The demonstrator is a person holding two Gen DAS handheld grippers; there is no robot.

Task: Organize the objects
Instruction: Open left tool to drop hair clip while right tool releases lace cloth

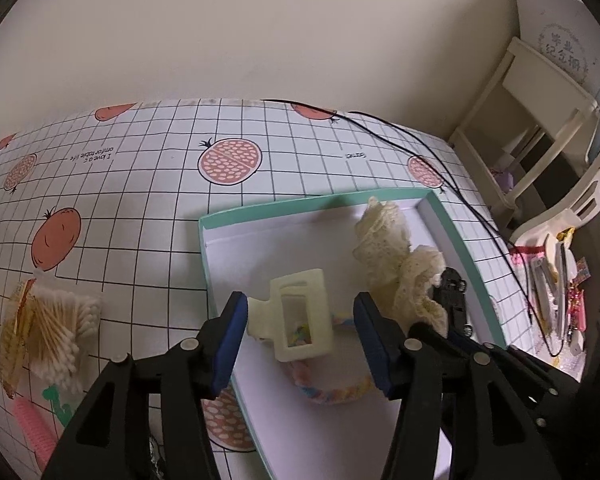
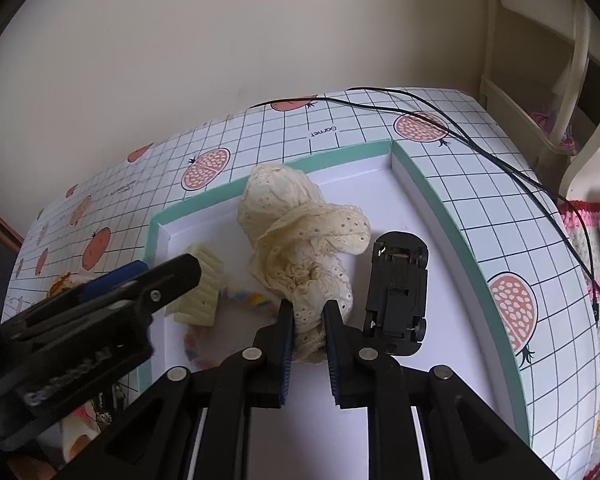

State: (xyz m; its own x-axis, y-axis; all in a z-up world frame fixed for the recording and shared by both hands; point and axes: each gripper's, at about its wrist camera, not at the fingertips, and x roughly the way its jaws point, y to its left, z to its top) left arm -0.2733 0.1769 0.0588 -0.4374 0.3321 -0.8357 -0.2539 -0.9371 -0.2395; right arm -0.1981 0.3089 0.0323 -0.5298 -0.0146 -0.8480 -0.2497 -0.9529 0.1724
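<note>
**Lace in the right gripper, clip lying loose under the left**

The box [image 2: 432, 200], teal-rimmed with a white floor, sits on the gridded cloth [image 1: 140, 208]. In it lie a cream lace scrunchie [image 2: 300, 248], a pale hair clip [image 1: 302, 316], a pastel braided band [image 1: 332, 394] and a black toy car [image 2: 398, 292] on its roof.

The right gripper [image 2: 309, 336] has its blue pads closed in on the near end of the scrunchie, with lace pinched between them; the rest of the bundle rests on the box floor. The left gripper [image 1: 300, 340] hangs over the box with its jaws spread wide, the clip lying between and just beyond them, untouched by either pad as far as the left view shows.

Handling, as a judgement: the scrunchie is light, soft and floppy. It will sag and unroll when lifted, and loose frill could brush the car just beside it. A pinch on the gathered core should hold better than one on a single frill, which may slip out.

The clip looks like stiff, smooth plastic with a sprung hinge. Taking it across the flat sides of its rectangular frame seems safest; squeezing the lever end may spring it open or make it skid on the slick floor.

Outside the box, cotton swabs [image 1: 56, 328] lie on the cloth to the left.
</note>
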